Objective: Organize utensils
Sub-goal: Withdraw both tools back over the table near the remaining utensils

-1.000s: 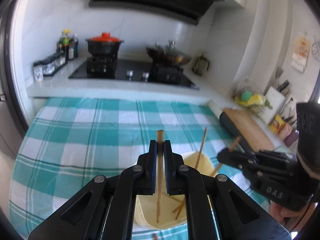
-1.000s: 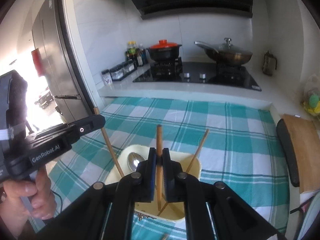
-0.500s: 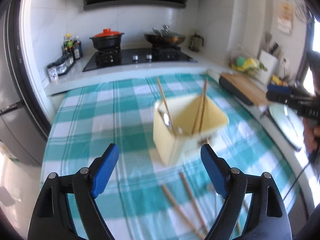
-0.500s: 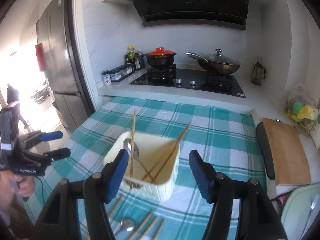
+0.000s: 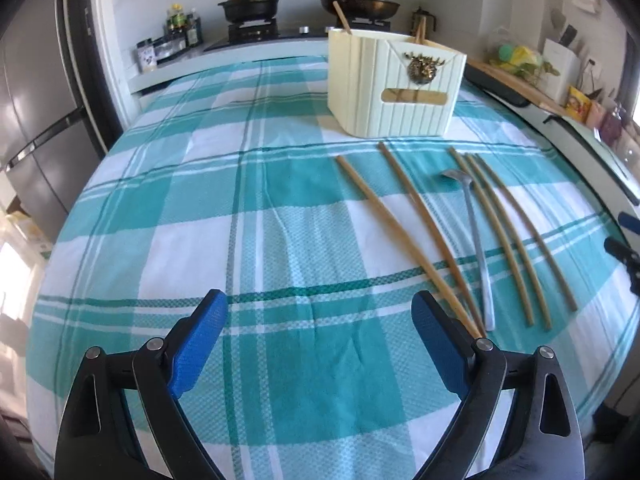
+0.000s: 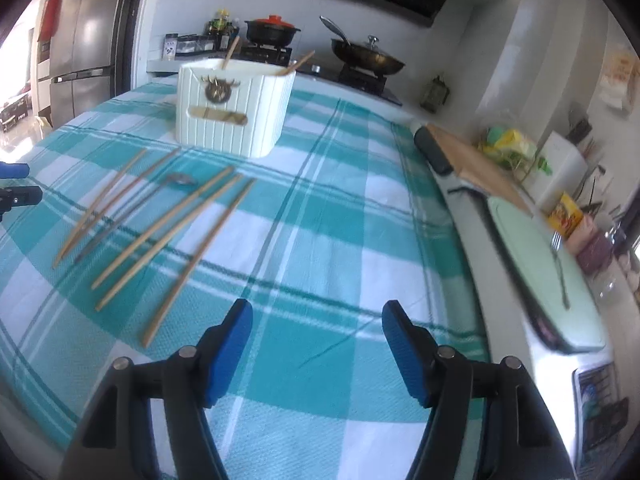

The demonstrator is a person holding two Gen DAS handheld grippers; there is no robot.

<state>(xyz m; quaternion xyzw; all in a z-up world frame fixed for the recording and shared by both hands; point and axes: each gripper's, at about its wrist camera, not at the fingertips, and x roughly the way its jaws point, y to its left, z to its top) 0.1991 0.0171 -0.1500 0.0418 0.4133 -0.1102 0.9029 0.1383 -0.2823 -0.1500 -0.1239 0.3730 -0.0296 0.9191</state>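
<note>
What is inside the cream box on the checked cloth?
Chopstick tips stick up above the rim of the cream box. Its walls hide their lower parts and anything else inside.

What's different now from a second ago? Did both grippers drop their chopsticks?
Yes. Both the left gripper and right gripper let go of their chopsticks into the cream holder, their jaws have just been opening, and they pulled back toward the loose chopsticks. Holder and spoon stayed put.
</note>
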